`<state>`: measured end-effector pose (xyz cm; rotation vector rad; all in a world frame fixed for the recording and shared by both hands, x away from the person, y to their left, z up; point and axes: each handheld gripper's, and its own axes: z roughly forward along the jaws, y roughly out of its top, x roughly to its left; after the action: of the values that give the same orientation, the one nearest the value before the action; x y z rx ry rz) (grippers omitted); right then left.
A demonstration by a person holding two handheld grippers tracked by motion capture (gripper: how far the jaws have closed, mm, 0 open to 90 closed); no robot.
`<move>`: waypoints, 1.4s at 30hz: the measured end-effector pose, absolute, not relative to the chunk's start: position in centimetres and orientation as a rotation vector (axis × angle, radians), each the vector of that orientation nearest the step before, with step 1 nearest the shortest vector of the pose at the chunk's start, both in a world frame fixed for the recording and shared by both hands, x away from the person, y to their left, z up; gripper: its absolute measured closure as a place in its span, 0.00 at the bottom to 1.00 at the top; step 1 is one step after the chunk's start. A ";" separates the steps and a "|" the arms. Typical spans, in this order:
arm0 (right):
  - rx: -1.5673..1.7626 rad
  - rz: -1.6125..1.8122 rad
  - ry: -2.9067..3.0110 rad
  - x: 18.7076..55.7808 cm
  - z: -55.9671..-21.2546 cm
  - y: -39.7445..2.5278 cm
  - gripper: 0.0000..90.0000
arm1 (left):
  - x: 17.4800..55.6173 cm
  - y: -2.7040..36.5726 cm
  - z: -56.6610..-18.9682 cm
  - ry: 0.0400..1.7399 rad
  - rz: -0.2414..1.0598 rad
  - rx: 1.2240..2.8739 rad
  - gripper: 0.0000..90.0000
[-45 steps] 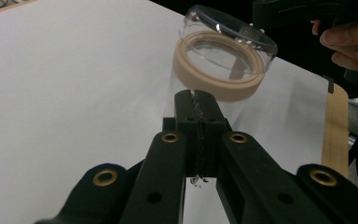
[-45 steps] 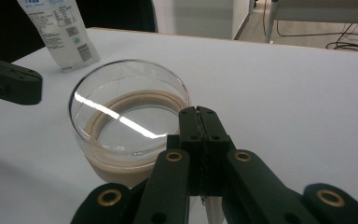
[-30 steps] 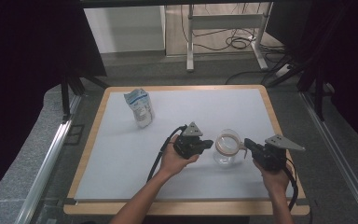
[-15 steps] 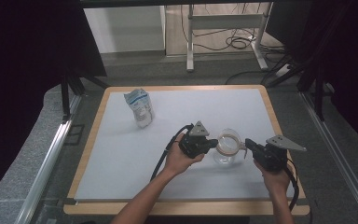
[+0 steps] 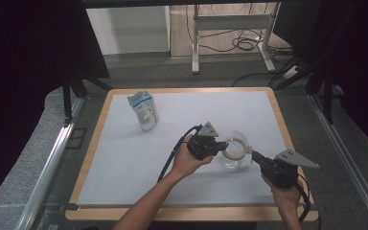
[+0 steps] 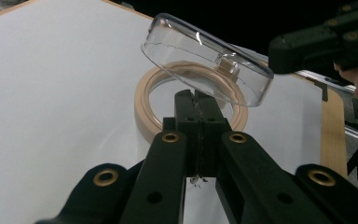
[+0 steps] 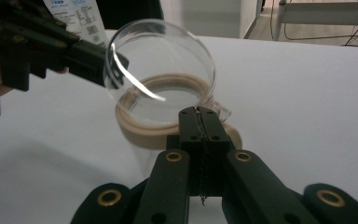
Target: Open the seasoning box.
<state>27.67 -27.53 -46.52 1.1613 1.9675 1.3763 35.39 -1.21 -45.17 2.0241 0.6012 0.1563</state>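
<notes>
— So, where does the jar (image 5: 232, 155) sit, and what is happening to it?

— On the white tabletop (image 5: 124, 158), toward its right and near side, between both hands. Its clear lid (image 6: 205, 58) is tipped up at a slant over the beige ring (image 6: 144, 107) round the mouth. The printed pouch (image 5: 143, 110) stands well apart, at the far left.

— And the grippers?

— The left hand-held gripper (image 6: 196, 98) has its jaws pressed together, tips right at the near edge of the ring. The right hand-held gripper (image 7: 199, 114) is pressed together too, its tips at the opposite rim beside a small clear tab. Whether either one pinches something thin there, I cannot tell.

— What would make this step go well?

— I'd judge the work to be handling the lid. One side should steady the jar low at the rim while the other guides the lid, so the jar doesn't skate across the smooth top. Move slowly along the lid's own arc. Glass is slick and brittle, so light pressure and no twisting. Avoid levering against the ring, which could pop loose.
</notes>
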 end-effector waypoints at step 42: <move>1.126 1.256 2.142 26.6 -52.6 -24.7 0.56 | 35.1 -6.6 -42.1 0.513 0.094 2.044 1.00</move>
<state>26.60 -24.70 -52.62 1.1262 2.1421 1.2560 35.05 -6.58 -42.14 2.0441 0.5130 0.0944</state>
